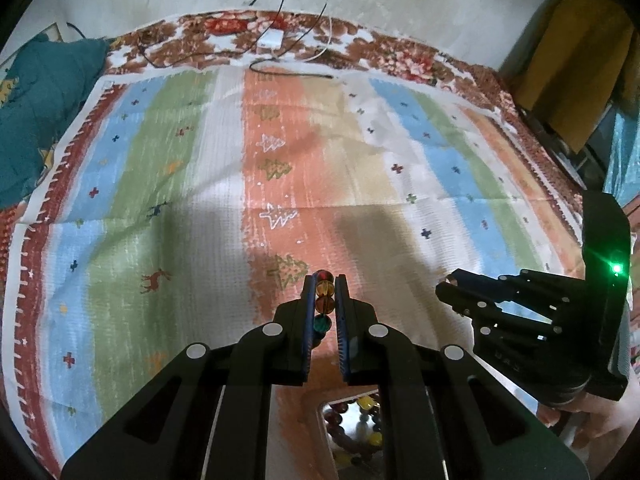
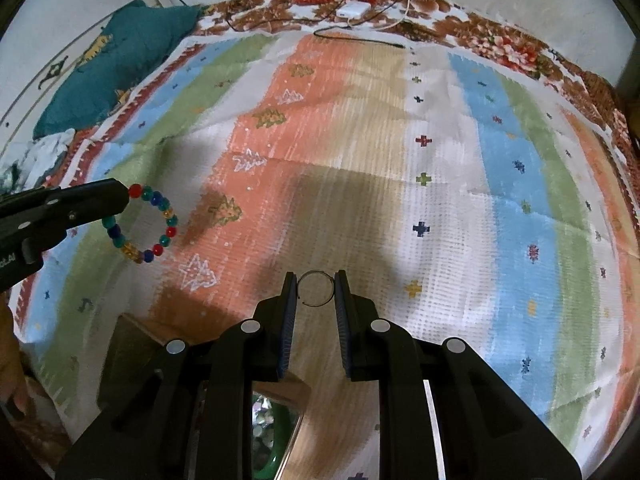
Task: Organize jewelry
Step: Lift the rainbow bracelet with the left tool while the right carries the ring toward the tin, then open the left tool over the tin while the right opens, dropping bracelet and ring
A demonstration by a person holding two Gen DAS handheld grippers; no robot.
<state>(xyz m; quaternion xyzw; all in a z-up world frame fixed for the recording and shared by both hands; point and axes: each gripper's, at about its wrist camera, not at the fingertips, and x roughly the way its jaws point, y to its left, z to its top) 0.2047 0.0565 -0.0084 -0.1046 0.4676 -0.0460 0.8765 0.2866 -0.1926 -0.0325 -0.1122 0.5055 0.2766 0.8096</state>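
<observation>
A bracelet of coloured beads (image 1: 324, 300) is pinched edge-on between the pads of my left gripper (image 1: 325, 280), held above the striped cloth. From the right wrist view the same beaded bracelet (image 2: 144, 224) hangs as a full ring from the left gripper (image 2: 124, 196) at the left. My right gripper (image 2: 316, 280) is shut on a thin metal wire ring (image 2: 316, 289), which spans the gap between its pads. In the left wrist view the right gripper (image 1: 450, 286) shows side-on at the right, its tips dark.
A striped cloth (image 1: 180, 208) with tree and cross motifs covers the bed. A teal cushion (image 1: 36, 112) lies at the far left; a white charger (image 1: 270, 39) and cables lie at the far edge. A wooden box with beads (image 1: 356, 424) sits below the left gripper.
</observation>
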